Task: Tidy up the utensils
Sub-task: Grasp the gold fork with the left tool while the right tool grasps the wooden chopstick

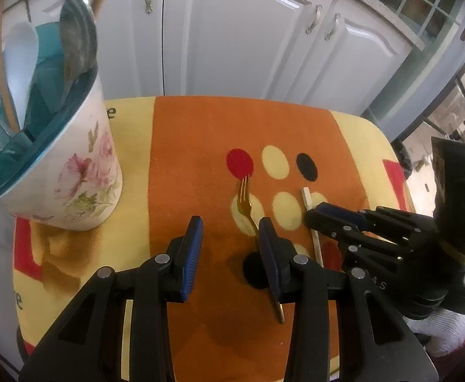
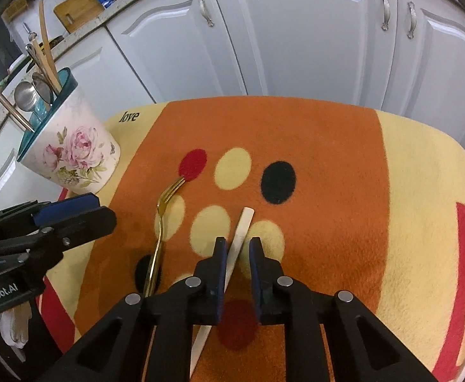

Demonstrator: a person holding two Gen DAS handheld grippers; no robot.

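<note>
A gold fork lies on the patterned cloth, tines pointing at the red dot. My left gripper stands open and wide just above the fork's handle, which runs under its right finger. To the right lies a flat white utensil. My right gripper is narrowed onto it and shut; the utensil runs aslant between the pads and slips under the left one. A floral utensil holder with a teal rim stands at the left, holding spoons and wooden sticks.
The orange and yellow cloth covers a small table whose far and right edges drop off. White cabinet doors stand close behind. A cutting board lies on the counter at the back left.
</note>
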